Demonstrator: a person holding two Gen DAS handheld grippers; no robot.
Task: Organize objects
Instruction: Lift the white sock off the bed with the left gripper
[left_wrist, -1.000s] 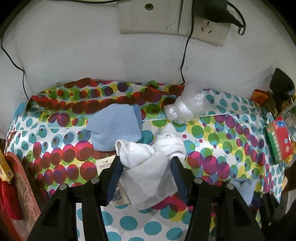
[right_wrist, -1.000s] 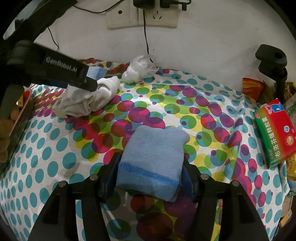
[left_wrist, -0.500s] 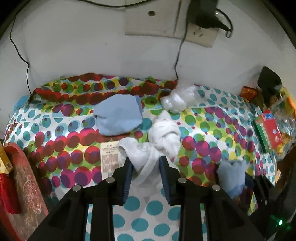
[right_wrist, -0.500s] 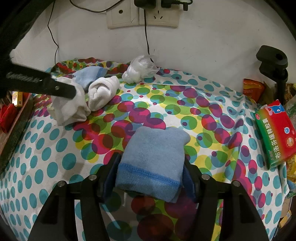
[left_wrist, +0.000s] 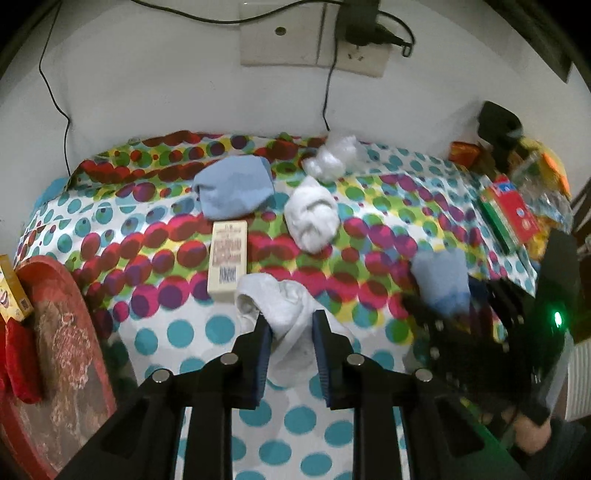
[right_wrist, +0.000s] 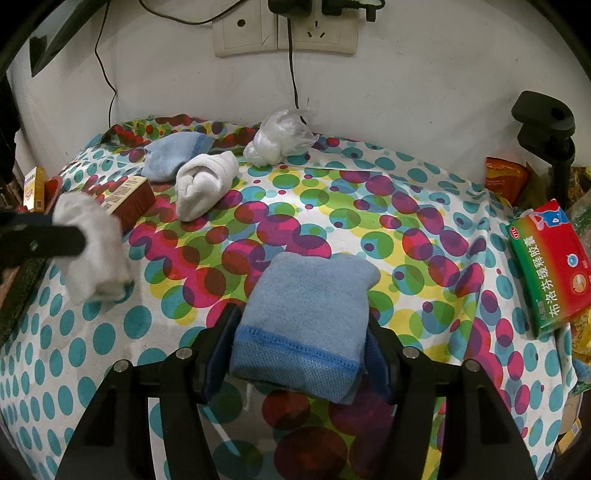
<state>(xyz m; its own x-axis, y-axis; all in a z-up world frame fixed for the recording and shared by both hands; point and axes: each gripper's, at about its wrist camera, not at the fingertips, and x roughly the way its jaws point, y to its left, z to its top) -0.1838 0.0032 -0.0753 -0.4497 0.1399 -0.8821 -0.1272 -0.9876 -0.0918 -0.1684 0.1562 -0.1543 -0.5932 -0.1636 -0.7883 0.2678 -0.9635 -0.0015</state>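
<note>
My left gripper (left_wrist: 291, 319) grips a limp white sock (left_wrist: 273, 295) near the front of the dotted tablecloth (left_wrist: 177, 332); its jaws are closing, and the pads pinch the sock's middle. From the right wrist that sock (right_wrist: 92, 251) hangs at the left, lifted slightly. My right gripper (right_wrist: 301, 319) is shut on a folded blue sock (right_wrist: 306, 295) resting on the cloth. A rolled white sock (left_wrist: 312, 218) and another blue sock (left_wrist: 234, 192) lie further back.
A small cardboard box (left_wrist: 227, 258) lies just beyond the held white sock. A crumpled plastic bag (left_wrist: 332, 157) sits by the wall. A red tray (left_wrist: 55, 332) stands off the left edge. A green-red medicine box (right_wrist: 546, 266) and a black stand (right_wrist: 546, 125) are at the right.
My left gripper's jaws closed on the white sock and drew it back from the rolled sock, uncovering the cardboard box. The right gripper and its blue sock stayed put.
</note>
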